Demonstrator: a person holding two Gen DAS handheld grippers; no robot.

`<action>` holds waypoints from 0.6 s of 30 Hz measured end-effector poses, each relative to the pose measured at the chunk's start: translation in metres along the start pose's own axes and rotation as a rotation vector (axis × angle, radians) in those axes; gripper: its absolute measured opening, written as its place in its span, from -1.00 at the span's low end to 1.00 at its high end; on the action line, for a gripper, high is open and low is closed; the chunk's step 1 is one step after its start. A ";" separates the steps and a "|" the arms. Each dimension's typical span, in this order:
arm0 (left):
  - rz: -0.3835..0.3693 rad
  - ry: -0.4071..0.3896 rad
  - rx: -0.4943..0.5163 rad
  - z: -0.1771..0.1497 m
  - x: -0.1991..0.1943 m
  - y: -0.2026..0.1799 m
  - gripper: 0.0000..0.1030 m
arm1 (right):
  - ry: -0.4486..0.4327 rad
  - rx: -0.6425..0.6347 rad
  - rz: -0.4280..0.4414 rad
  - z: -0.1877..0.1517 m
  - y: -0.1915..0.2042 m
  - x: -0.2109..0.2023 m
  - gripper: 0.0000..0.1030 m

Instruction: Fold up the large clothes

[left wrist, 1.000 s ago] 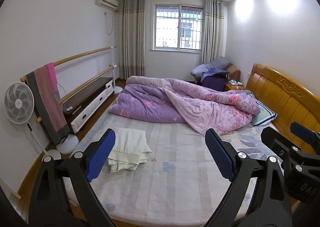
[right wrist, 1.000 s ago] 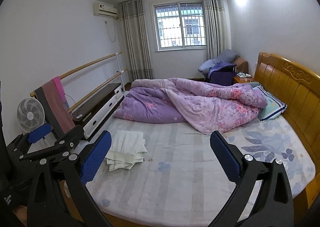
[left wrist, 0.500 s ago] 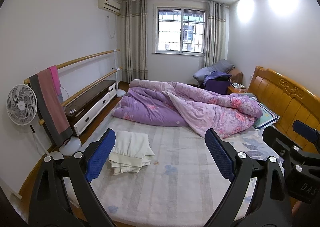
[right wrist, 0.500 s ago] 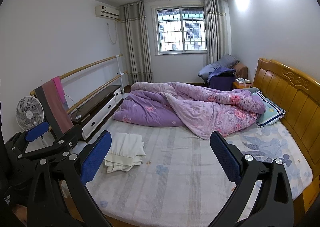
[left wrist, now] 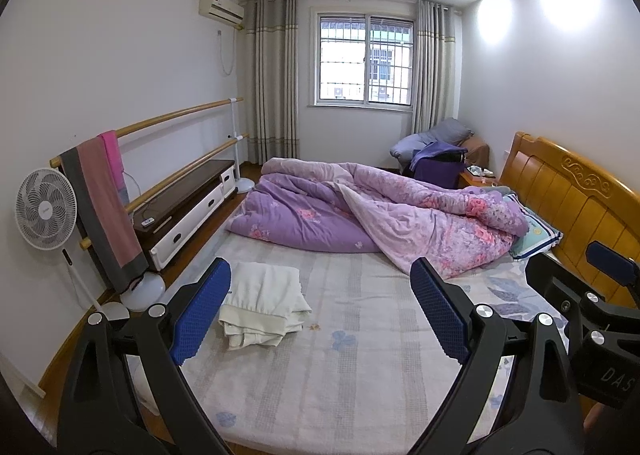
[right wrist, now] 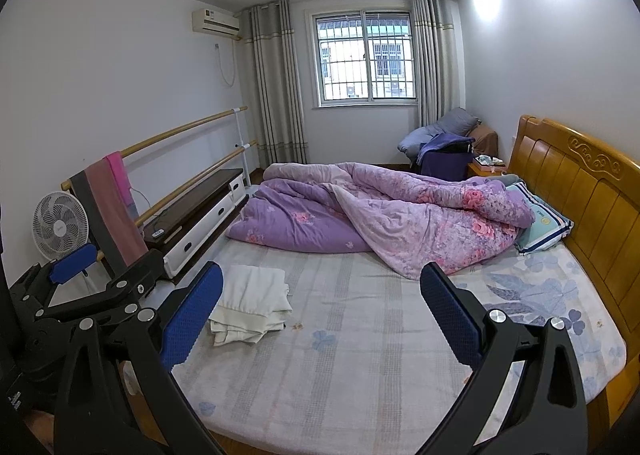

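Note:
A folded cream-white garment (left wrist: 262, 305) lies on the left side of the bed (left wrist: 344, 383), near its foot; it also shows in the right wrist view (right wrist: 250, 305). My left gripper (left wrist: 320, 311) is open and empty, held above the foot of the bed, well short of the garment. My right gripper (right wrist: 320, 315) is open and empty at about the same height. Each gripper shows at the edge of the other's view: the right one (left wrist: 600, 319) and the left one (right wrist: 80, 303).
A crumpled purple floral quilt (left wrist: 380, 219) fills the far half of the bed. A pillow (left wrist: 534, 235) lies by the wooden headboard (left wrist: 572, 199). Left of the bed stand a fan (left wrist: 46, 211), wall bars with a hanging towel (left wrist: 104, 207) and a low cabinet (left wrist: 188, 207).
Both grippers have risen and tilted a little upward, so the bed and garment sit lower in both views. Both stay open and empty. The garment has not moved.

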State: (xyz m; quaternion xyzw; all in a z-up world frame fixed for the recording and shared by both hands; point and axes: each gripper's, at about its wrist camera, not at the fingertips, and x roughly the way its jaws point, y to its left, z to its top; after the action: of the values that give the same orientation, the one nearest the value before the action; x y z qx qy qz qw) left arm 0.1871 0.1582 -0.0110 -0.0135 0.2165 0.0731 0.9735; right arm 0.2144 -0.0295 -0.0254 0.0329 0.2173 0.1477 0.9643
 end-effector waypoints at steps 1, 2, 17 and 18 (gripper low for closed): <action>0.002 0.001 0.000 0.000 0.001 -0.001 0.78 | 0.002 0.000 0.001 0.000 -0.002 0.001 0.85; 0.006 -0.001 0.003 0.000 0.002 -0.002 0.78 | 0.005 0.000 0.002 0.001 -0.004 0.003 0.85; 0.020 -0.012 0.006 -0.003 0.008 -0.009 0.78 | 0.009 -0.011 0.008 0.004 -0.011 0.011 0.85; 0.020 -0.012 0.004 -0.003 0.008 -0.009 0.78 | 0.009 -0.013 0.009 0.005 -0.012 0.012 0.85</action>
State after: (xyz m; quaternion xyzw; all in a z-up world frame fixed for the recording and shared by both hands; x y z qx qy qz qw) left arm 0.1944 0.1506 -0.0176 -0.0090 0.2107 0.0824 0.9740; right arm 0.2306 -0.0376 -0.0271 0.0270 0.2206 0.1534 0.9628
